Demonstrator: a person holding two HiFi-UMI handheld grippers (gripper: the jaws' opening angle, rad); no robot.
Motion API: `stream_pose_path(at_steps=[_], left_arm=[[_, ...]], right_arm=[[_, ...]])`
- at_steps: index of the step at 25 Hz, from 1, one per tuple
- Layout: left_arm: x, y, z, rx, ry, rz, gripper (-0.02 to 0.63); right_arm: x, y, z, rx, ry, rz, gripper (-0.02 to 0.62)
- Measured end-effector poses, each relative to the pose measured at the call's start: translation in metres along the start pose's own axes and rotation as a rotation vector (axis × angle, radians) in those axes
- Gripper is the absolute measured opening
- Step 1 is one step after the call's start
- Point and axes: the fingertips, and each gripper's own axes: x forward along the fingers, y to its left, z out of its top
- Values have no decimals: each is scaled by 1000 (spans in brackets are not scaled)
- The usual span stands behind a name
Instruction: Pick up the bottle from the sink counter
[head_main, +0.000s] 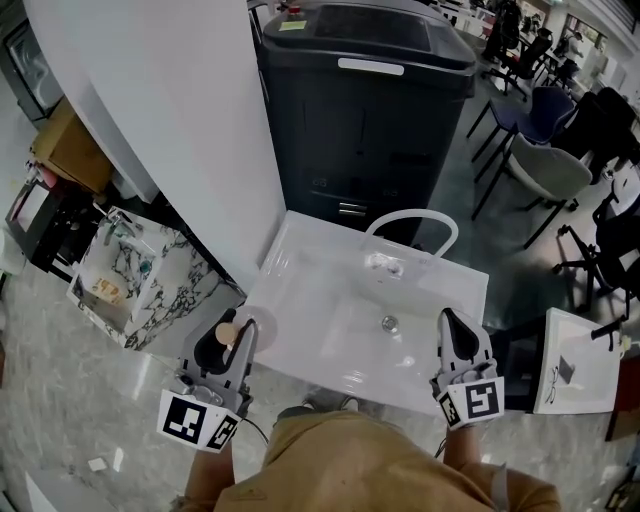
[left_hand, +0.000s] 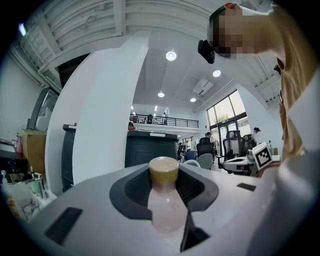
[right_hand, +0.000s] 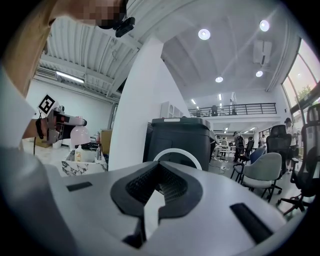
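Note:
A small pale pink bottle (head_main: 228, 333) with a tan cap is held upright in my left gripper (head_main: 235, 345), just off the front left corner of the white sink (head_main: 300, 260). In the left gripper view the bottle (left_hand: 164, 200) fills the gap between the jaws of the left gripper (left_hand: 164, 175), cap up. The right gripper view shows the same bottle (right_hand: 79, 136) far off at the left. My right gripper (head_main: 455, 325) hovers over the sink's front right corner. Its jaws are together with nothing between them, as the right gripper (right_hand: 157, 187) shows close up.
A white arched faucet (head_main: 410, 225) stands at the back of the sink. Behind it is a large black bin (head_main: 365, 110), with a white column (head_main: 170, 110) to its left. A marble-patterned box (head_main: 130, 280) stands at the left, chairs (head_main: 545, 165) at the right.

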Motion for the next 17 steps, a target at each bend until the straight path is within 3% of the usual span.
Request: stream_pose_path(at_steps=[17], left_arm=[[-2,0,0,-4,7,-1,126]], right_arm=[[-5,1,6,-4,-6,-2,0]])
